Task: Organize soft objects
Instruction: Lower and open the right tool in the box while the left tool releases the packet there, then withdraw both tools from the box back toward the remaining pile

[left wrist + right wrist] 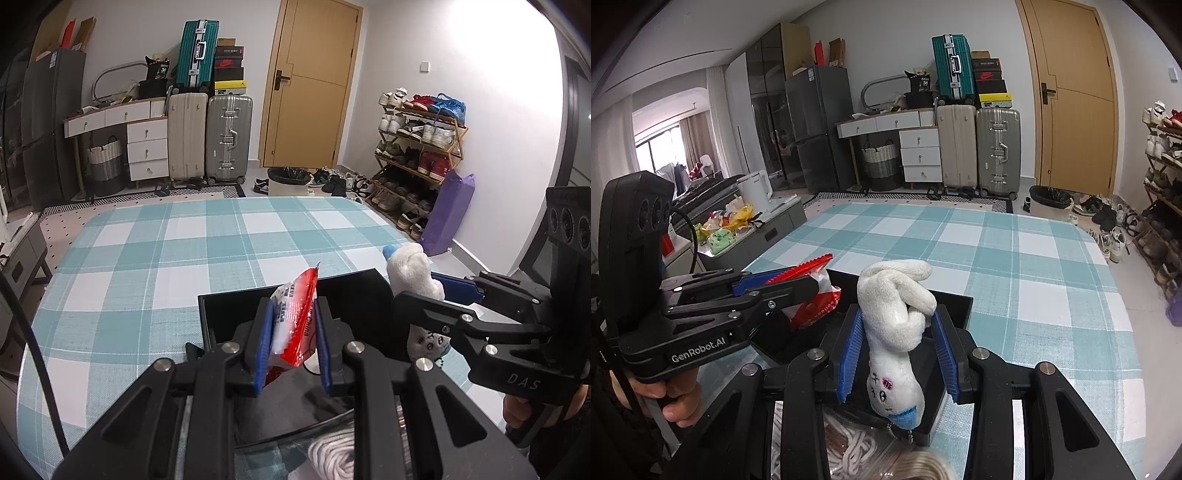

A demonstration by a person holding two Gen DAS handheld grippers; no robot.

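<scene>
**Black bin: both items held above it**

Your left gripper point(291, 332) is clamped on the red-white packet point(295, 317), your right gripper point(897, 350) on the white plush point(897, 317), both over the black bin point(955, 310). Lower fully inside before releasing, one at a time.

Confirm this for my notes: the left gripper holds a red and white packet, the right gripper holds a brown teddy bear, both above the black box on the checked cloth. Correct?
One detail is wrong. The right gripper holds a white plush toy with a blue tip, not a brown teddy bear; the right wrist view shows it. The rest stands.
</scene>
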